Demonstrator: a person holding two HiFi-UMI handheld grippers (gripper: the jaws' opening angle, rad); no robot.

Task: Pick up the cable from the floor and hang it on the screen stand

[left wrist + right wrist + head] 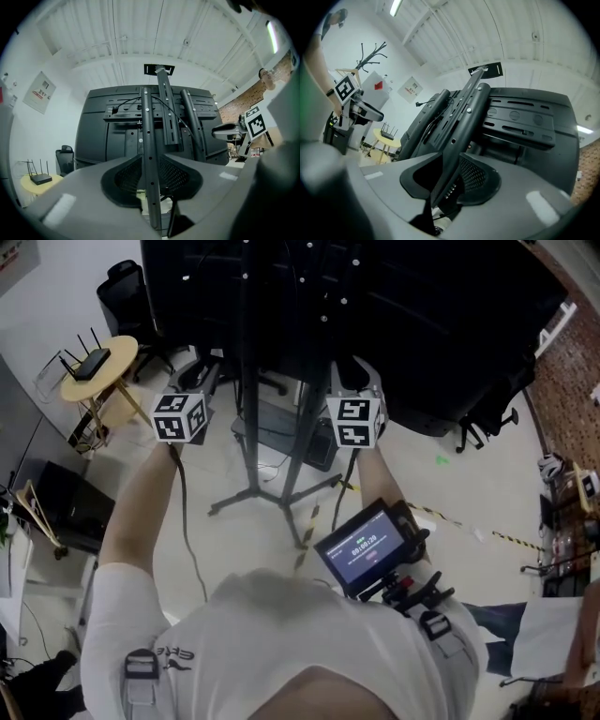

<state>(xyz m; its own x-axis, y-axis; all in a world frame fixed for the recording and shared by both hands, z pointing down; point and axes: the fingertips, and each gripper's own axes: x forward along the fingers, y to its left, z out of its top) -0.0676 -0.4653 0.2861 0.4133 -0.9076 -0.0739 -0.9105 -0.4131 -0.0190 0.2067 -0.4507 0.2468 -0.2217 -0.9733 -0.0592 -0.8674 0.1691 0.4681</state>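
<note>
The black screen stand [246,381] rises in front of me, with the big dark screen [422,315] on it. My left gripper [152,187] is open, and one perforated stand pole [149,140] runs up between its jaws without being pinched. A thin black cable [123,102] lies across the bracket on the screen's back. My right gripper [447,187] is also open around a slanted stand pole [461,122], with a dark cable strand [426,216] low between its jaws. In the head view both marker cubes [180,416] [353,421] sit close to the poles.
The stand's tripod legs [253,495] spread over the pale floor. A round yellow table [98,367] carrying a router stands at the left, with office chairs [127,292] behind it. Yellow-black tape [459,521] crosses the floor at right. A small monitor [366,545] hangs at my chest.
</note>
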